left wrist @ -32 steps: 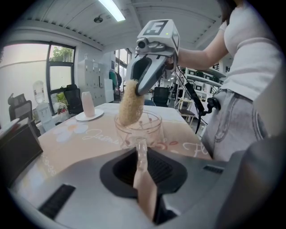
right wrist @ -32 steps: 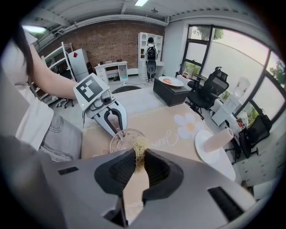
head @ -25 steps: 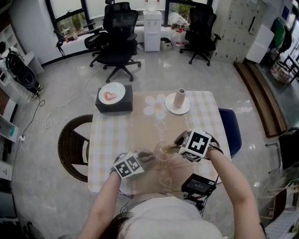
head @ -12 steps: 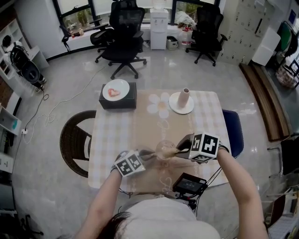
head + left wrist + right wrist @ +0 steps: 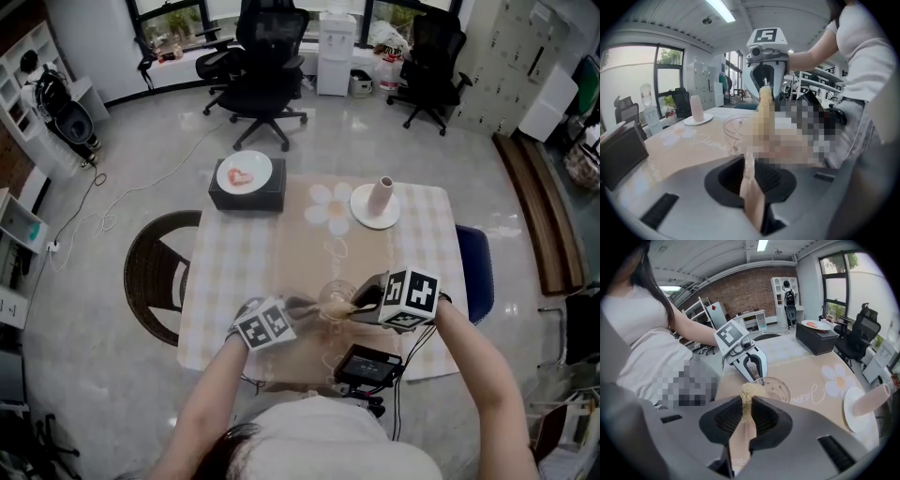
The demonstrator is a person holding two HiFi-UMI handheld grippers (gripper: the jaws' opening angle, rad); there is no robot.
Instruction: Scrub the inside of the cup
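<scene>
Left gripper (image 5: 307,307) clamps cup (image 5: 336,298) rim. Right gripper (image 5: 360,300) pinches scrubber (image 5: 749,393); the cup mouth lies just ahead, below its jaws.

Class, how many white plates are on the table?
2: the left plate on the black box, far left corner; the right plate under the pale vase, far right corner.

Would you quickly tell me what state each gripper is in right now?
Left gripper: closed on the glass cup, at its rim.
Right gripper: closed on a fibrous scrubber at the cup.
</scene>
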